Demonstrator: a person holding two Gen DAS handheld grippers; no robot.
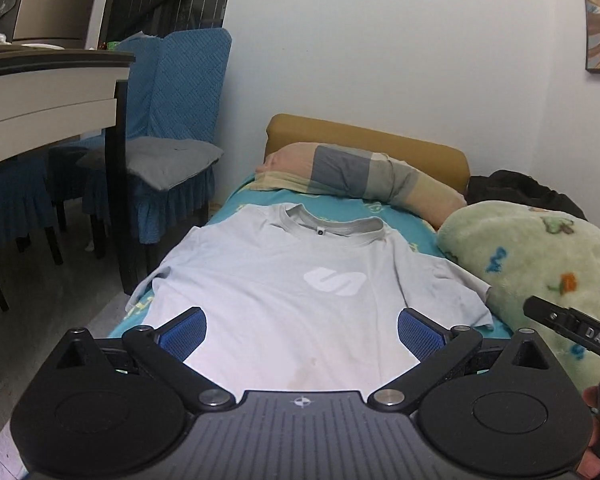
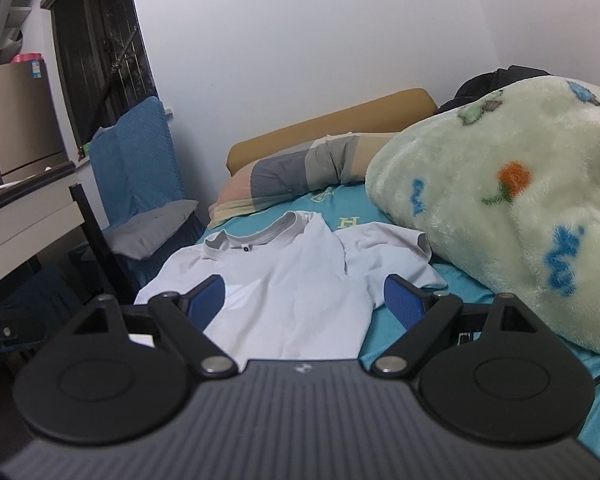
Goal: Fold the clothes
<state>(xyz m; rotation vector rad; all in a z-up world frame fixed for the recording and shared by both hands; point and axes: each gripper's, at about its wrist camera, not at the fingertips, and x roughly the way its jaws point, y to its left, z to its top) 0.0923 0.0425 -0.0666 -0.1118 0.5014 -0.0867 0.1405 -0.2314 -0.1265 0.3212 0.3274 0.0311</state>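
A light grey T-shirt with a white logo lies spread flat, front up, on the teal bed sheet, collar toward the pillow. It also shows in the right wrist view. My left gripper is open and empty, hovering over the shirt's lower part. My right gripper is open and empty, above the shirt's right side near the right sleeve. The right gripper's body shows at the right edge of the left wrist view.
A striped pillow and mustard headboard lie beyond the collar. A fluffy pale green blanket is piled on the bed's right side. Blue-covered chairs and a table stand left of the bed.
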